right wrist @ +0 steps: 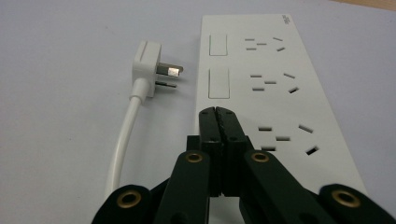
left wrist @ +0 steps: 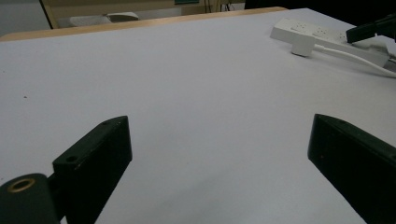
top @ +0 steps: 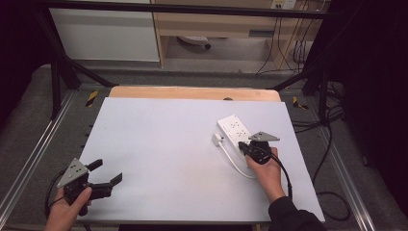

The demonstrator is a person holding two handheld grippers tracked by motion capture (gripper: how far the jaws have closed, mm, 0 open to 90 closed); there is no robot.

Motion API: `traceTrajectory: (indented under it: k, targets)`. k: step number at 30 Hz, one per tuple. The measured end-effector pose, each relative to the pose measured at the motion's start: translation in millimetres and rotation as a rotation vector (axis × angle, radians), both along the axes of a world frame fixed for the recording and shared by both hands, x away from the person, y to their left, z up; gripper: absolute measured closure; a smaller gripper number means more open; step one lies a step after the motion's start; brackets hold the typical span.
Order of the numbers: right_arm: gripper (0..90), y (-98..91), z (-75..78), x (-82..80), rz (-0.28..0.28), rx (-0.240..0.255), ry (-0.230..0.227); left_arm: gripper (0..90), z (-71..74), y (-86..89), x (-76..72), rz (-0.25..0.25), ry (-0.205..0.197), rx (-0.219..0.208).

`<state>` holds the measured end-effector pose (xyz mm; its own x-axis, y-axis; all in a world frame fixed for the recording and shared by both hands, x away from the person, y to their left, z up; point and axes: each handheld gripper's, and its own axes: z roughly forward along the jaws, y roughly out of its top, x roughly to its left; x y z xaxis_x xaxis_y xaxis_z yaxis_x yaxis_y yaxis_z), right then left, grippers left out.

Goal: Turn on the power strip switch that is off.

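1. Nearest the high camera, two forearms enter from the bottom edge, each hand holding a black claw over the broad pale grey-white surface, which rests on a light wooden top showing along its far edge.
2. Next in size, the white rectangular plastic power strip lies flat on the right half of the surface. Its long axis runs away from the right claw, near end towards the person.
3. That right claw has its jaws pressed together with nothing between them. The tips sit over the strip's near end, beside the lower of two blank rectangular panels; whether they touch the strip I cannot tell.
4. Well apart at the near left corner, the left claw hangs with jaws spread wide, holding nothing and pointing across bare surface towards the strip.
5. Smallest, the white three-pin plug on its white round cable lies just beside the strip's left side, pins pointing at the strip but seated in no socket.
6. No containers here. By my judgement any plugging move favours the right hand, being far nearer.
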<state>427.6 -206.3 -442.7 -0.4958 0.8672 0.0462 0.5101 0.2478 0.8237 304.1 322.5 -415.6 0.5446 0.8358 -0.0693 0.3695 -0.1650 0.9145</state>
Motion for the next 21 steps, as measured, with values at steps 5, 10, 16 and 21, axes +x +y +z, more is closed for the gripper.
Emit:
traceTrajectory:
  k: [5,10,16,21]
  targets:
    - [90.0,-0.1,-0.1,0.1,0.001,-0.004,-0.002,6.7,-0.1,-0.1,0.1,-0.001,-0.001,0.001]
    - [90.0,0.0,-0.3,-0.1,-0.002,-0.001,-0.001,6.7,0.0,0.0,0.0,-0.002,0.0,0.001]
    - [90.0,0.2,-1.0,-0.9,-0.002,-0.002,0.004,6.7,0.2,0.0,-0.1,-0.002,-0.001,0.0]
    - [90.0,-0.6,-1.5,-1.8,0.003,-0.003,0.002,6.7,0.4,-0.2,-0.3,-0.003,-0.002,0.0]
